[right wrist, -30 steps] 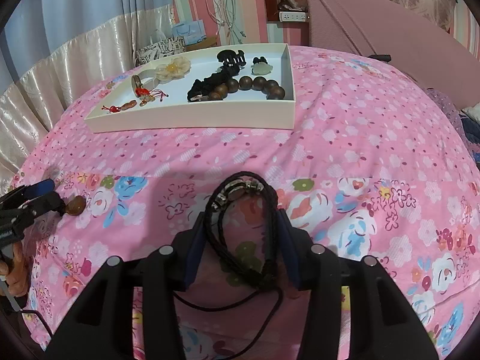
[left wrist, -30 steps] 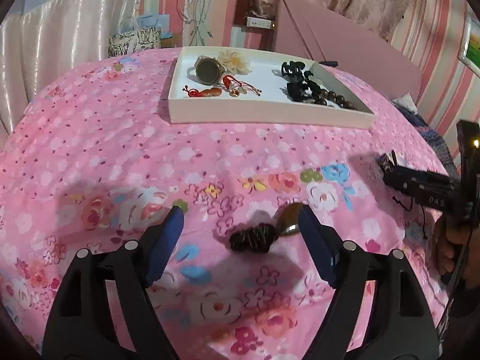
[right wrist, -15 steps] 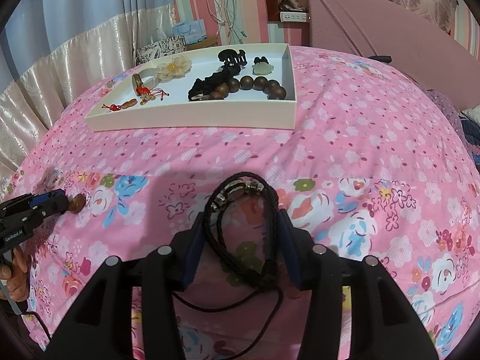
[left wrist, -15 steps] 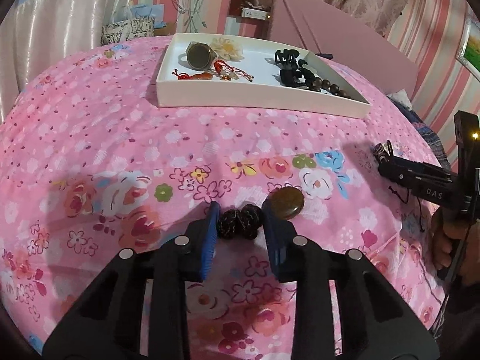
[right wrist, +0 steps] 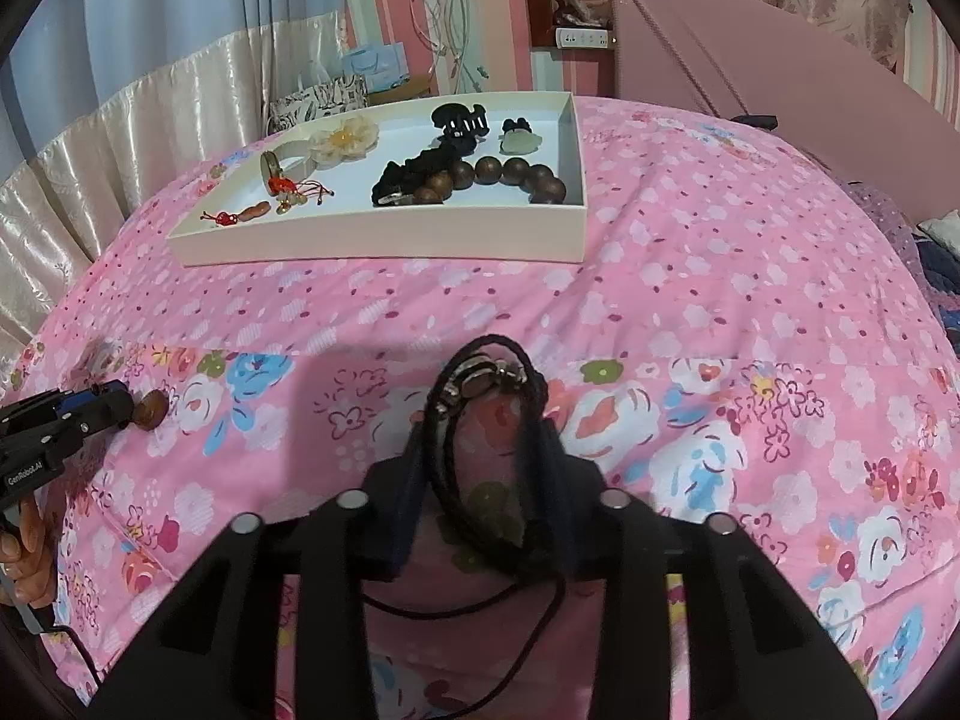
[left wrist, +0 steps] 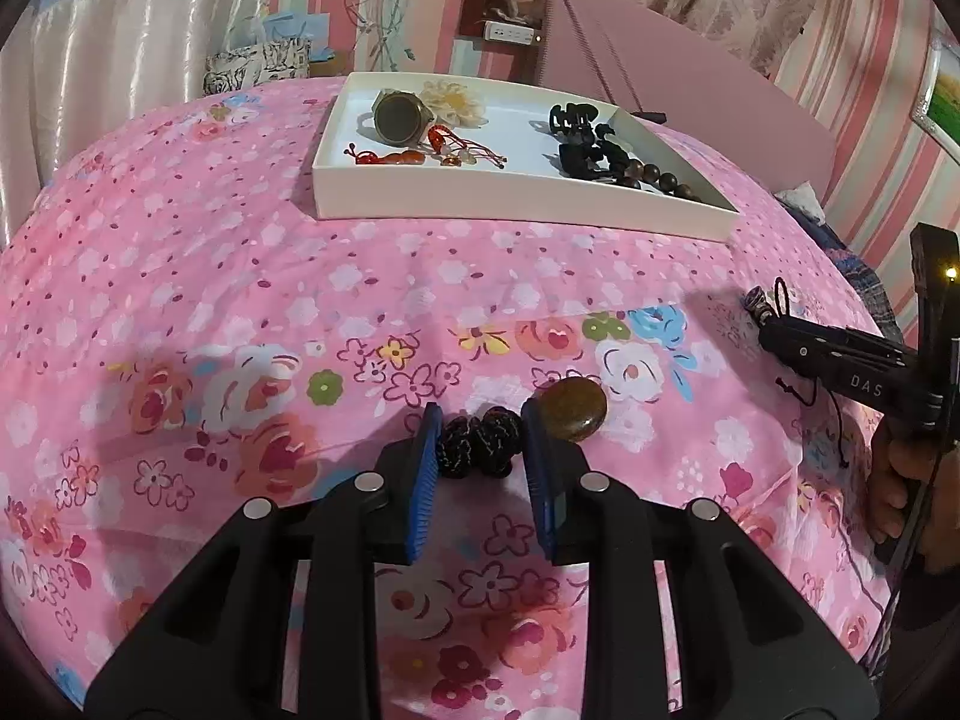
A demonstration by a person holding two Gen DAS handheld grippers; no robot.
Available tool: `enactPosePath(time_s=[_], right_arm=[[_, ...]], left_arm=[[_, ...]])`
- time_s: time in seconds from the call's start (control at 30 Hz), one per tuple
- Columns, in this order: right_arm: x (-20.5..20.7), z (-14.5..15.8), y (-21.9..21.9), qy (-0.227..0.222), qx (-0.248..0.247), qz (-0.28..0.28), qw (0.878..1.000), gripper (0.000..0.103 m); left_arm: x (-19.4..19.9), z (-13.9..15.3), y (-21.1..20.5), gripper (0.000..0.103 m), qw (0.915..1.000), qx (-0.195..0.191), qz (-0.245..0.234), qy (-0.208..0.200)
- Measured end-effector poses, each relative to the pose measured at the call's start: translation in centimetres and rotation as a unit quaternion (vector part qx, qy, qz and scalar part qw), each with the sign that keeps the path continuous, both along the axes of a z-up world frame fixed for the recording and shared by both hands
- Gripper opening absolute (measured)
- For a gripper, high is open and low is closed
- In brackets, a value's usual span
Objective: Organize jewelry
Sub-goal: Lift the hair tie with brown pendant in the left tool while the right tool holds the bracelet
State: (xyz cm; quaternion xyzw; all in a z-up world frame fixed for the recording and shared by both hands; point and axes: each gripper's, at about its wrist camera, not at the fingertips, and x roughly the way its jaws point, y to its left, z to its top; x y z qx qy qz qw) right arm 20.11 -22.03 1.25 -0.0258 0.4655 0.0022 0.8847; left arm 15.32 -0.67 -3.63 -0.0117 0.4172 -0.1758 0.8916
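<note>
- Pink floral bedspread [left wrist: 252,276] covers the bed; a shallow white tray [left wrist: 516,207] sits on it toward the far side.
- Left gripper [left wrist: 477,441]: blue pads [left wrist: 423,468] pressed against both sides of a dark knotted cord bundle [left wrist: 477,441], so it is clamped on the bundle. A brown oval stone [left wrist: 573,408] attached at the bundle's right end lies just beyond the right pad, on the bedspread.
- Right gripper [right wrist: 486,456]: fingers closed in on a black braided bracelet [right wrist: 480,378]. The loop stands up between the fingers with metal beads at its top; a thin black cord trails down behind the fingers.
- Both held items are on the near side of the bedspread, well apart from the tray.
- Tray contents, right wrist view: cream fabric flower [right wrist: 345,138], black claw clip [right wrist: 459,117], pale green carved pendant [right wrist: 519,141], string of brown wooden beads [right wrist: 510,177], black scrunchie [right wrist: 414,171], red knotted charm [right wrist: 240,215], a round bronze piece standing on edge [right wrist: 271,167].
- Legible writing: "DAS" in pale letters on the side of the right gripper [left wrist: 840,360] as seen from the left wrist view; "GenRobot.AI" on the body of the left gripper [right wrist: 72,414] as seen from the right wrist view.
- Background: pale satin curtain [right wrist: 150,114], pink striped wall, pink headboard [right wrist: 750,54], a power strip [left wrist: 509,31] with cables hanging nearby.
</note>
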Motion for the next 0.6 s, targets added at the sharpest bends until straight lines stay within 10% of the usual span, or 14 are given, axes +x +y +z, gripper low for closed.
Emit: enactPosePath(time_s=[0.6], right_arm=[[0.15,-0.36,0.33,0.015,-0.018,0.001,1.0,0.024]], left_arm=[[0.17,-0.09,0.16,0.026,1.0,0.001,0.007,0.004]])
